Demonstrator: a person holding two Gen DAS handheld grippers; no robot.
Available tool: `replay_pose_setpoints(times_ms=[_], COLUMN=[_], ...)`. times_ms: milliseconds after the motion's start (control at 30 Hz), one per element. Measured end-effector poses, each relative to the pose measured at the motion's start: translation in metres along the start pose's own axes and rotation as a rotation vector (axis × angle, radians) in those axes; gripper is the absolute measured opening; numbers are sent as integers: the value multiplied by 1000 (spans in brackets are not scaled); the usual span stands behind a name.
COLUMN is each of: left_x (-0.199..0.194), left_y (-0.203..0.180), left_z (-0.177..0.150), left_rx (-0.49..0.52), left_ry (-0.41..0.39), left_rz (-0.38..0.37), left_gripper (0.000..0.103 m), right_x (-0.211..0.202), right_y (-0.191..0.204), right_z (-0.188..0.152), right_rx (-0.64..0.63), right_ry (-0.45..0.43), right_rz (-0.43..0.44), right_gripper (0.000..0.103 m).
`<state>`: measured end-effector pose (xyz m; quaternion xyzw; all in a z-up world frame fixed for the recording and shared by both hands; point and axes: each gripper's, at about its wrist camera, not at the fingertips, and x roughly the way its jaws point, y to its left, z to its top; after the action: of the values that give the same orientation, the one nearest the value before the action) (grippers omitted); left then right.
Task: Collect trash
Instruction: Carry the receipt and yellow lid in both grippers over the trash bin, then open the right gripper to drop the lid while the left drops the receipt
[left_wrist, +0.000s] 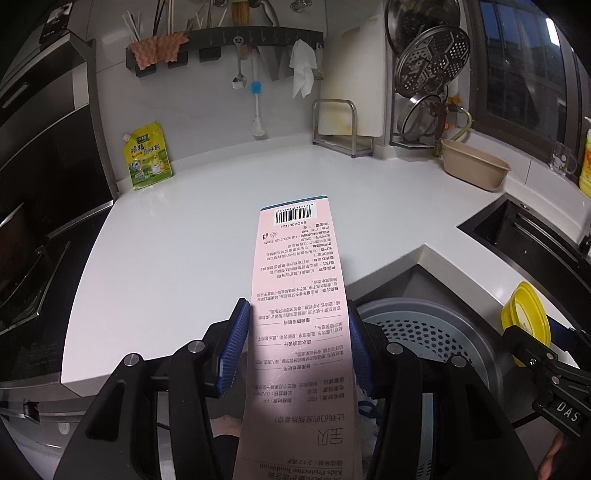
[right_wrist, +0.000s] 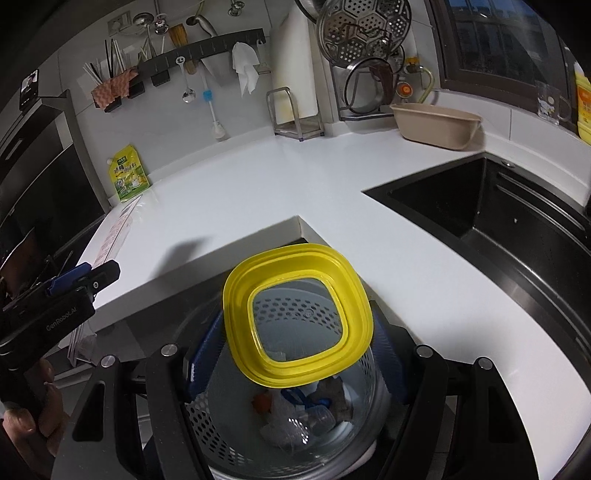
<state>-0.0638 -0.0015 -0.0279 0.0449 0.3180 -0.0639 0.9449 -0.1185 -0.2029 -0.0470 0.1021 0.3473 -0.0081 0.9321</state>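
Trash already lies in the bin (right_wrist: 207, 417), and you hold the last pieces above it: left gripper (left_wrist: 295, 343) clamps the pink package (left_wrist: 301, 314), right gripper (right_wrist: 291, 354) apparently clenches the yellow lid (right_wrist: 297, 314).

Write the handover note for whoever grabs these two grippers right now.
Left gripper: shut on the pink toothbrush package, held over the counter edge beside the bin.
Right gripper: shut on the yellow lid, directly above the perforated trash bin.
Done: wrappers and plastic scraps already lie in the bin.
Left: drop the lid, then the package, into the bin. The yellow-green pouch stands by the wall; whether it is trash is unclear.
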Motion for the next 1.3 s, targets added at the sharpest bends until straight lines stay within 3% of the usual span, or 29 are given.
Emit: replay_pose_setpoints(times_ms=[367, 700, 1000, 1100, 1167, 1300], left_x=[3, 18, 24, 23, 21, 21], left_y=[-24, -32, -30, -30, -28, -26], left_z=[-26, -40, -41, -41, -40, -39], left_rx=[51, 42, 28, 27, 22, 18], left_ry=[56, 121, 141, 135, 122, 124], left_rz=[-44, -81, -96, -88, -82, -76], left_gripper=[50, 50, 52, 61, 74, 75], right_x=[6, 28, 32, 31, 29, 23], right_y=[0, 1, 4, 3, 1, 0], right_z=[-21, -32, -32, -31, -31, -29], right_rx=[-5, -13, -29, -27, -24, -18], right_ry=[44, 112, 112, 109, 101, 70], right_rz=[-8, -11, -2, 3, -1, -5], right_gripper=[71, 71, 71, 72, 77, 82])
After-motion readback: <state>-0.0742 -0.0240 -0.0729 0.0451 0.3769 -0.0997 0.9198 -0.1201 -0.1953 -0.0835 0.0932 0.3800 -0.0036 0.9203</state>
